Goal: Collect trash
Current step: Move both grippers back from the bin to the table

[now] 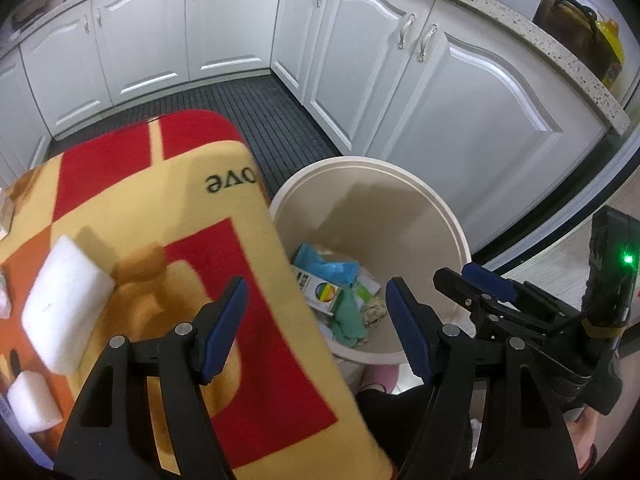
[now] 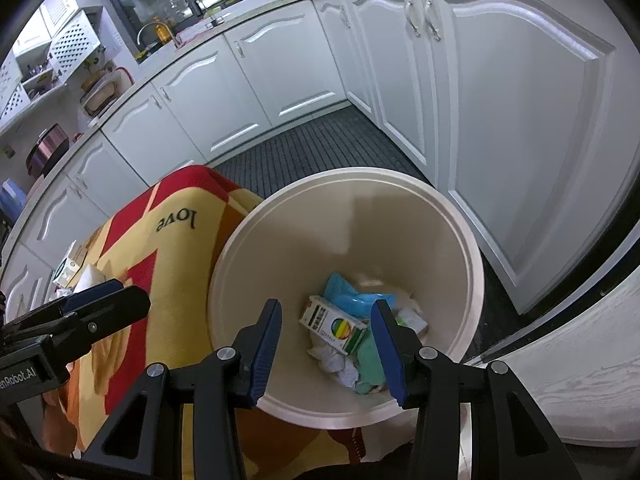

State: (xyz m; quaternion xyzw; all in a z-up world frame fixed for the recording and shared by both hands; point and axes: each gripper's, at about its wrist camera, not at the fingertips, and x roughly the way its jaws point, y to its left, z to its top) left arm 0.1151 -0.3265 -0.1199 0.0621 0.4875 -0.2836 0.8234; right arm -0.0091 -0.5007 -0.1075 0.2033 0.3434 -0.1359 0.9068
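White kitchen cabinets (image 2: 280,80) curve round a dark slatted floor mat (image 2: 320,144). Near them a round beige plastic bin (image 2: 472,280) stands just right of a table under a red-and-yellow patterned cloth (image 1: 224,208). Inside lie a small rainbow-printed carton (image 2: 336,326), blue wrapper (image 2: 348,296) and crumpled white paper (image 2: 340,368). White foam blocks (image 1: 64,300) rest on the cloth. Left gripper (image 1: 316,328) gapes wide, empty; right gripper (image 2: 326,354) hangs over the bin, partly open, empty.
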